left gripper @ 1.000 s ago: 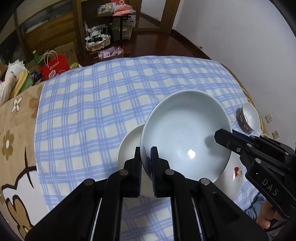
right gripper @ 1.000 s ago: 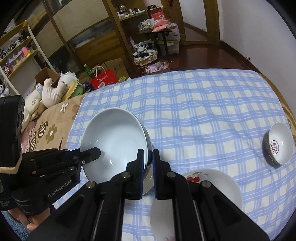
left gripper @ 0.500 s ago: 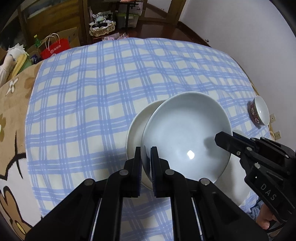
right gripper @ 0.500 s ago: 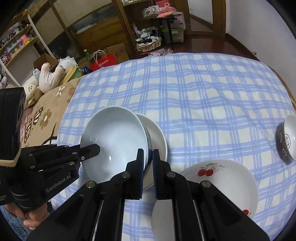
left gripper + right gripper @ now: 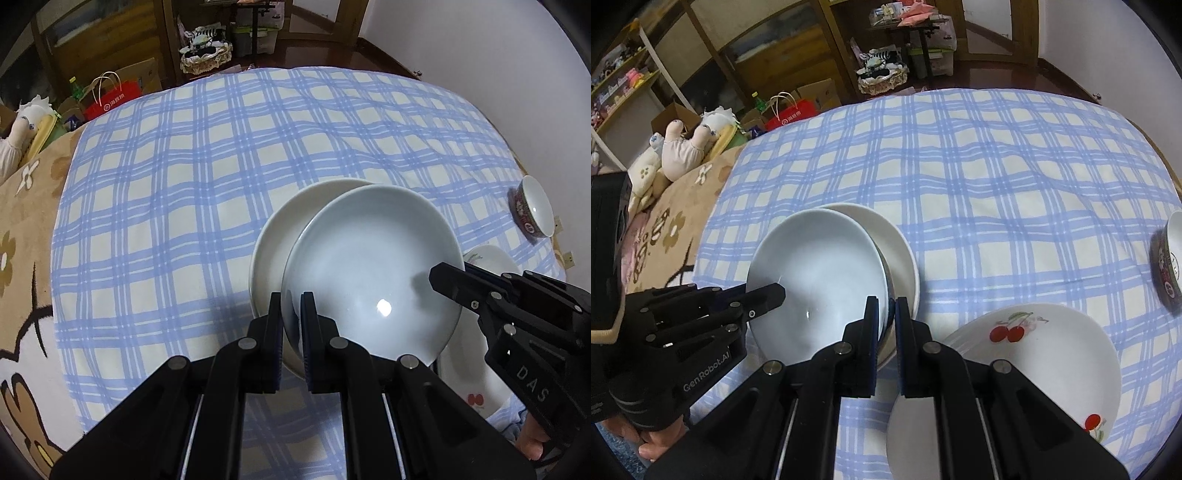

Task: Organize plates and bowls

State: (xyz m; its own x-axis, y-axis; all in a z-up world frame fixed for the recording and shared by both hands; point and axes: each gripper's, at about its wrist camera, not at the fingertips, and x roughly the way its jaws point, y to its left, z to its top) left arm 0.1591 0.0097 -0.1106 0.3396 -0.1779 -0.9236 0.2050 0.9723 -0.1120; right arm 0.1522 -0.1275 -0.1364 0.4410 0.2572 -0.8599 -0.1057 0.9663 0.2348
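Open checked cloth (image 5: 997,206) beyond; cherry plate (image 5: 1034,354) (right) blocks near side.

Small bowl (image 5: 1171,266) cut off, right edge

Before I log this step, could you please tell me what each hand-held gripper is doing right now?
Left hand-held gripper: closed on the rim of the pale blue bowl.
Right hand-held gripper: closed on the same bowl's opposite rim.

This is a home room. A blue checked tablecloth (image 5: 207,177) covers the table; beyond its far edge stand wooden shelves (image 5: 713,55), soft toys (image 5: 683,144), a red shopping bag (image 5: 790,112) and cardboard boxes (image 5: 816,92).
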